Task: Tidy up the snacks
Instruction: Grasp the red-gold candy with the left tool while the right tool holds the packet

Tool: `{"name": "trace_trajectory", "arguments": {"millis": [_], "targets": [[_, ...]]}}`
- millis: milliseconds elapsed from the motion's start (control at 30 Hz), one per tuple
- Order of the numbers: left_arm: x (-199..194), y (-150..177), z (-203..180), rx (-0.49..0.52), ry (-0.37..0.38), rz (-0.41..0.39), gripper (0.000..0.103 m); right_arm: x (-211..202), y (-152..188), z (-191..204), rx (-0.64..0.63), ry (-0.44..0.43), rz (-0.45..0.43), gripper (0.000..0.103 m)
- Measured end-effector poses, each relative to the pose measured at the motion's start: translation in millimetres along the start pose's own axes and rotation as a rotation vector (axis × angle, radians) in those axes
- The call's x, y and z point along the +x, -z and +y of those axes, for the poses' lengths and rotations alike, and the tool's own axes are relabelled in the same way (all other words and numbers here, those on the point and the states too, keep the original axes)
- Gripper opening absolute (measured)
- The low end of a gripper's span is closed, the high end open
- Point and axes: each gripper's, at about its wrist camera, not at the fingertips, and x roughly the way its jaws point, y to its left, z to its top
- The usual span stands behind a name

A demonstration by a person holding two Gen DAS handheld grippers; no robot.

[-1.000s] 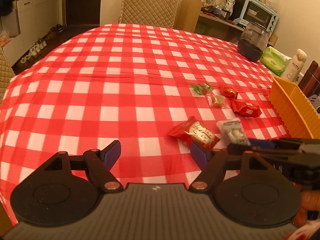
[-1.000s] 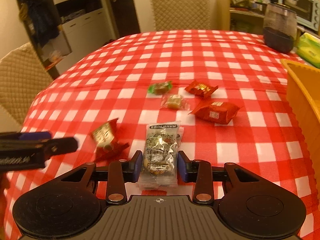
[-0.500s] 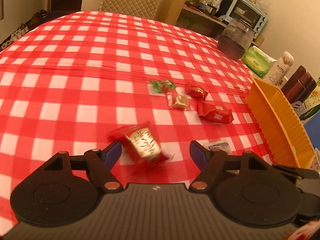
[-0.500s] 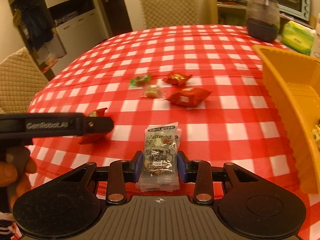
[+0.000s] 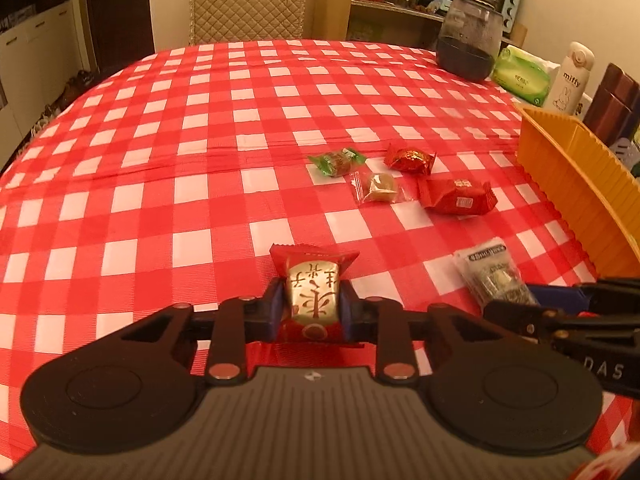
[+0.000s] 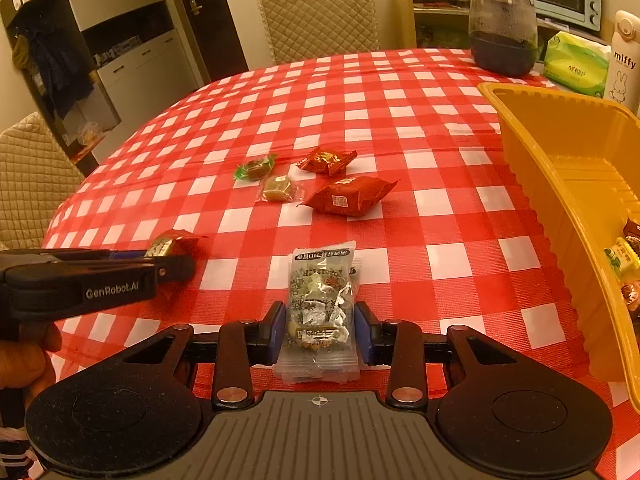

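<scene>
I judge the job roughly half done: a few wrapped sweets already lie in the orange bin (image 6: 560, 168) at my right, while four snacks wait on the checked tablecloth (image 5: 200, 160), namely the green candy (image 5: 335, 161), the clear-wrapped candy (image 5: 380, 187), the small red candy (image 5: 410, 159) and the larger red packet (image 5: 458, 197). My left gripper (image 5: 313, 307) has its jaws closed snugly on the red-and-gold snack (image 5: 314, 292), and my right gripper (image 6: 320, 330) is clamped the same way on the clear nut packet (image 6: 322, 300); both seem held just above the cloth near the bin, though I cannot tell whether either touches it. The bin's near end runs off the frame, so I can't count its contents, and the small print on the wrappers is unreadable
</scene>
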Motion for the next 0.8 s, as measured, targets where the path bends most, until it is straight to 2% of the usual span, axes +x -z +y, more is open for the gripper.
{"name": "trace_trajectory", "arguments": {"millis": [333, 800], "targets": [[-32.8, 0.9, -14.7, 0.016, -0.002, -0.044, 0.023, -17.0, -4.4, 6.0, 0.009, 0.014, -0.056, 0.036], [-108.4, -9.6, -62.9, -0.053, 0.026, -0.081, 0.023, -123.7, -25.1, -11.3, 0.094, 0.058, -0.160, 0.036]]}}
